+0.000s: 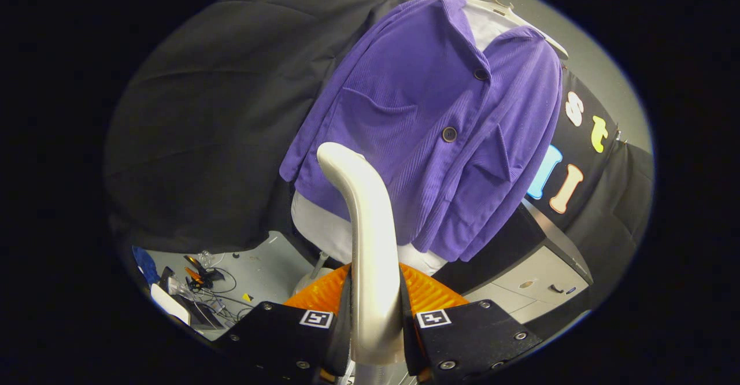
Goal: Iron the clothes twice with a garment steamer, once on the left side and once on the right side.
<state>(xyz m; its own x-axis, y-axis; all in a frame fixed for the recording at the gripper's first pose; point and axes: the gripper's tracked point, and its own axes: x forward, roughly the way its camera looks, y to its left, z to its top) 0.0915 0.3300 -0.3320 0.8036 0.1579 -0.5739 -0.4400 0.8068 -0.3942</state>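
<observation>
The big purple jacket (428, 125) hangs on a hanger (509, 15) ahead of me, soft and floppy, so it will swing if pushed. My gripper (374, 321) squeezes the steamer (364, 229) by its smooth, hard handle, a good place to hold.

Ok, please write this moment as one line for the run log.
hand-held gripper: shut on steamer handle | purple jacket: on hanger, just beyond steamer | contact with jacket: cannot tell
</observation>
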